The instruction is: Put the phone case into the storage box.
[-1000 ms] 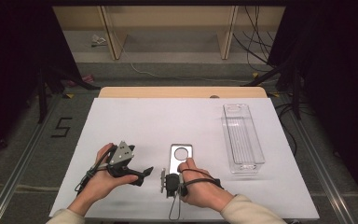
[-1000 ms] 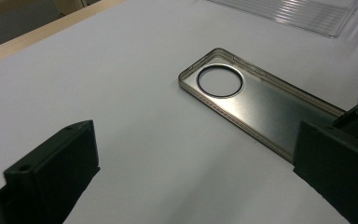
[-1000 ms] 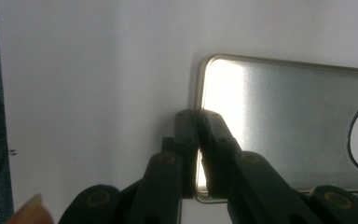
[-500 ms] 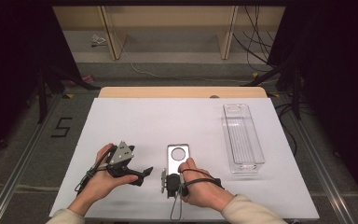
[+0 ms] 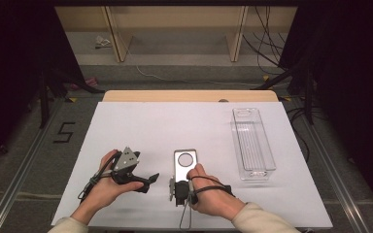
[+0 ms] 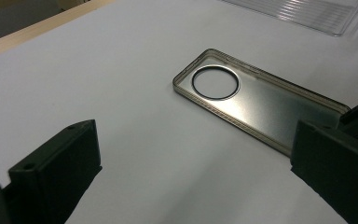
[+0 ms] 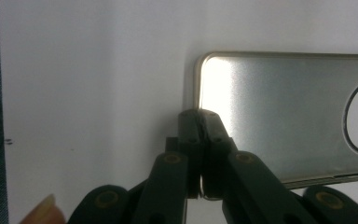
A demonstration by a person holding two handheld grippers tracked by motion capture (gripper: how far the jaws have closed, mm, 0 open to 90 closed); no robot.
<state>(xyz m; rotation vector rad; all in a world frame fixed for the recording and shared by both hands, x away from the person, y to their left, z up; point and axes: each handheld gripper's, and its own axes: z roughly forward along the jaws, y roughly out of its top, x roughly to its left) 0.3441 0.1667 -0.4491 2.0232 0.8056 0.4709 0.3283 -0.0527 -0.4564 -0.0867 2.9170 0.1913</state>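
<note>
Pinch complete: my right gripper clamps the translucent grey phone case's near rim, ready for lifting; left gripper gapes empty.

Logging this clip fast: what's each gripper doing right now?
Left gripper: jaws open, holding nothing.
Right gripper: jaws shut on the phone case edge.
</note>
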